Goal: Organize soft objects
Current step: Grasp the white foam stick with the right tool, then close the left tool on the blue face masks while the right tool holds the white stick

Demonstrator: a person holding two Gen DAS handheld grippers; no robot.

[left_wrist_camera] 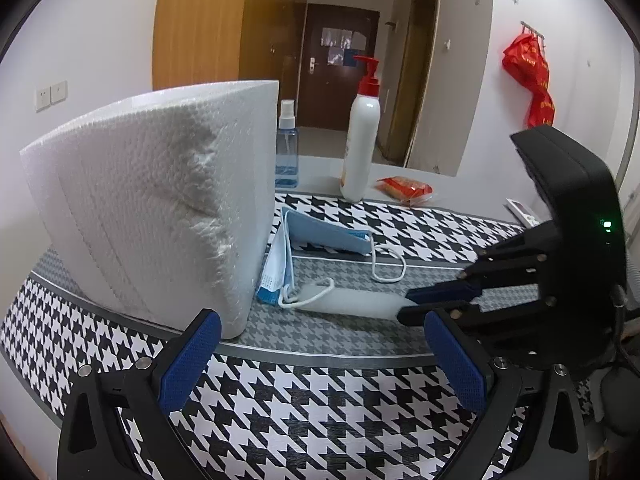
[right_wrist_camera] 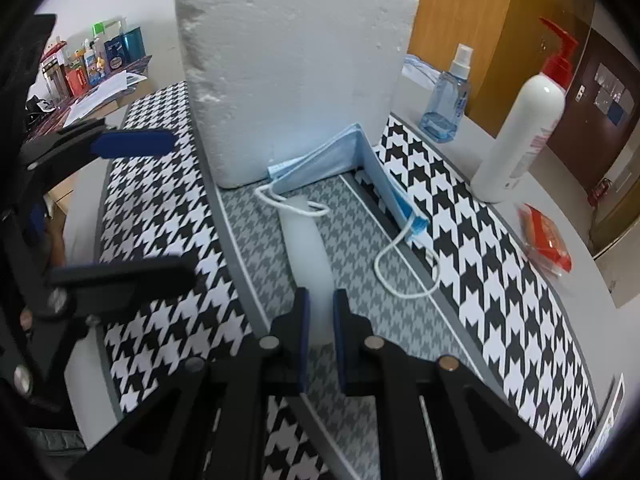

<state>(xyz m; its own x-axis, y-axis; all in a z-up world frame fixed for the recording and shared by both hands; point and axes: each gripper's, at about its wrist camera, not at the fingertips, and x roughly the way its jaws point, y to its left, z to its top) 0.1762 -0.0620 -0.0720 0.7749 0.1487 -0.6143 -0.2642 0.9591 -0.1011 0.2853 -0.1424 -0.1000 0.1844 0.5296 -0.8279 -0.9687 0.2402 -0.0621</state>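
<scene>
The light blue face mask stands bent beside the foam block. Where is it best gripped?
Probably the light blue mask's free wing, from above, jaws astride its top edge: it stands thin on edge, houndstooth mat showing both sides; the other wing lies against the white foam block.

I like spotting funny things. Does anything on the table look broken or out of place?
Yes. The big white foam block has a rough, crumbled dent in its side, as if a piece broke off. The blue face mask is bent into a corner shape, one half leaning against the block, its ear loops trailing loose over the checked mat.
</scene>
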